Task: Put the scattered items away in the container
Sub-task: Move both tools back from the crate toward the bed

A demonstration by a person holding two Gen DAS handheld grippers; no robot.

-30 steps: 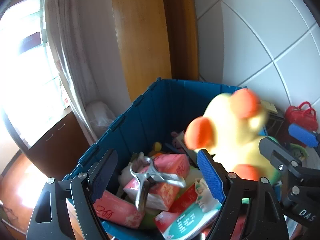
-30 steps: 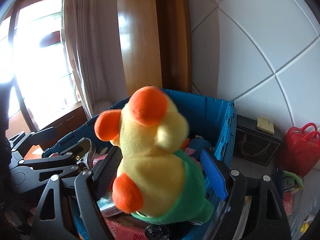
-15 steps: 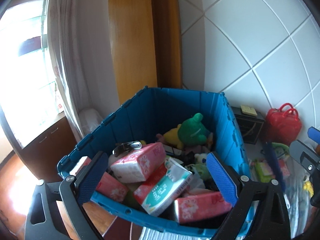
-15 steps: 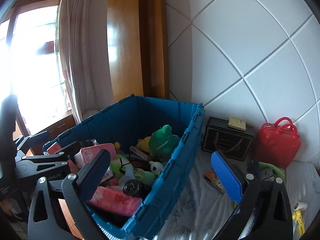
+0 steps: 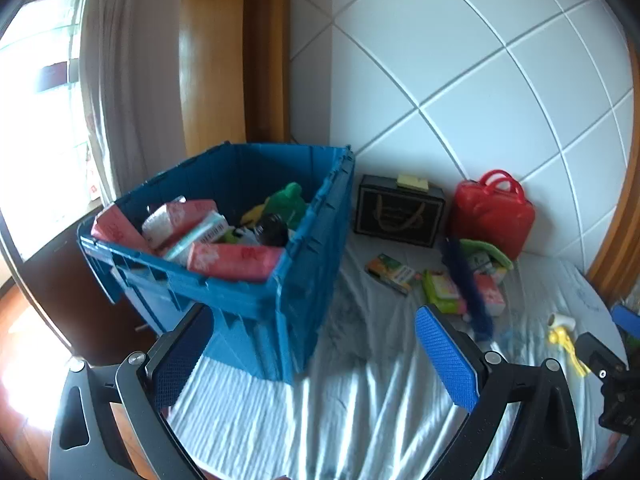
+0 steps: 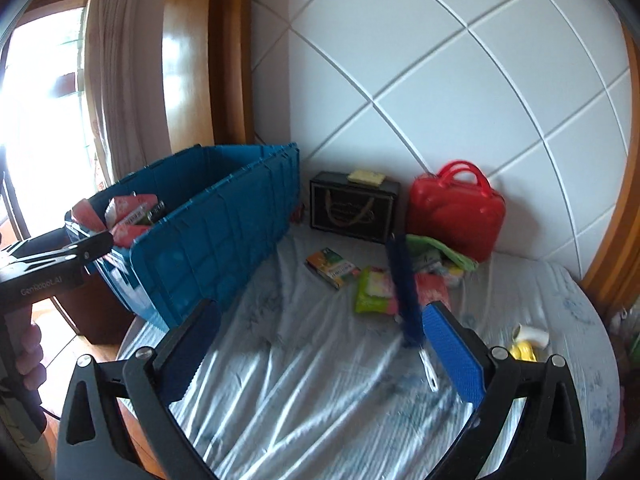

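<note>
Left hand-held gripper (image 5: 308, 356): fingers spread wide, nothing between the blue pads, hanging over the bed in front of the crate corner.
Right hand-held gripper (image 6: 320, 350): likewise released and empty, aimed at the loose things on the bed.
Blue crate (image 5: 256, 304): standing at the bed's left edge, filled with pink tissue packs (image 5: 234, 258), a green plush (image 5: 286, 202) and other goods.
Bed sheet (image 6: 312, 392): pale, wrinkled, carrying what lies outside the crate.
Scattered items: dark blue brush (image 6: 406, 296) lying lengthwise nearest the right gripper; green wipes pack (image 6: 374, 290) touching it on its left; orange-green box (image 6: 332, 266) further back; yellow toy (image 6: 522, 350) and white cup (image 6: 530, 334) off to the right.
Against the wall: red handbag (image 6: 456, 208) and black box (image 6: 354, 206), upright, apart from the crate.
Step in hand: judged as between picks, with both grippers free and several items outside the crate.
Next move calls for: lowering one gripper onto a near item, probably the brush, closing across its narrow width, then lifting clear of the crate wall.
</note>
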